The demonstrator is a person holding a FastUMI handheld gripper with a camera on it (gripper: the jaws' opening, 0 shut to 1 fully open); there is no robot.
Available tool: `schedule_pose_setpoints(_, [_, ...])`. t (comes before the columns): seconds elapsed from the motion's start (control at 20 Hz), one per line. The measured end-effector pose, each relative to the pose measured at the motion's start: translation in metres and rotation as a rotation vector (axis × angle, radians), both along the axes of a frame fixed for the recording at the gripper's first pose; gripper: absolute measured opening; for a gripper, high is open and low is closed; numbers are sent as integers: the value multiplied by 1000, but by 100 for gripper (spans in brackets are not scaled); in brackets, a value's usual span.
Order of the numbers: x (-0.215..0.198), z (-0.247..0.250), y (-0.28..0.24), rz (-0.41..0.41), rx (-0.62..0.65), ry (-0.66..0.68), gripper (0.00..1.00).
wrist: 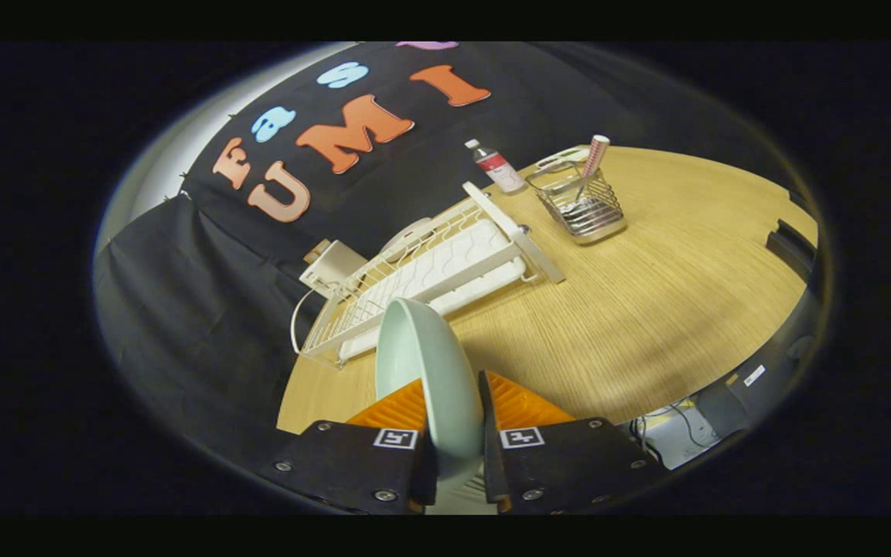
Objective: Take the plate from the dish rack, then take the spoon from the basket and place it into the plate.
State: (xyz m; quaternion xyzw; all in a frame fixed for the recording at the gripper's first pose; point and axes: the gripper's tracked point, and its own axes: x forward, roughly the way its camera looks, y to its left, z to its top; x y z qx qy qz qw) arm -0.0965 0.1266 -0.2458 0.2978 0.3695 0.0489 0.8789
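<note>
A: What's the biggest thing ahead?
B: The wooden counter (646,309), running out beyond the jaws.
A: And on it?
B: A white wire dish rack (422,275) lies just ahead of the plate, near the black cloth wall. Behind its far side something white and boxy sits at the counter's edge; I can't tell what it is.
A: Where's the plate?
B: The pale green plate (426,371) stands on edge, clear of the rack, clamped in the gripper (452,394). Both orange fingers (395,406) press on it, one on each face.
A: The basket?
B: A small wire basket (581,205) stands well beyond the rack, apart from it. A utensil with a patterned handle (595,155) sticks up out of it, tilted; whether it's the spoon I can't tell.
A: Anything smaller?
B: A little bottle (496,166) with a red label, just beside the basket, near the wall.
</note>
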Motion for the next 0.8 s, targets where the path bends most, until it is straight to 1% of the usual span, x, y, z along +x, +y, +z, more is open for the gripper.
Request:
schedule_pose_setpoints(0.3, [3,-17,-2,-48,126,56,24])
schedule_pose_setpoints(0.45, [4,-18,-4,-78,149,75,24])
schedule_pose_setpoints(0.55, [5,-22,-7,-89,128,80,25])
schedule_pose_setpoints(0.8, [14,-31,-18,-83,17,84,34])
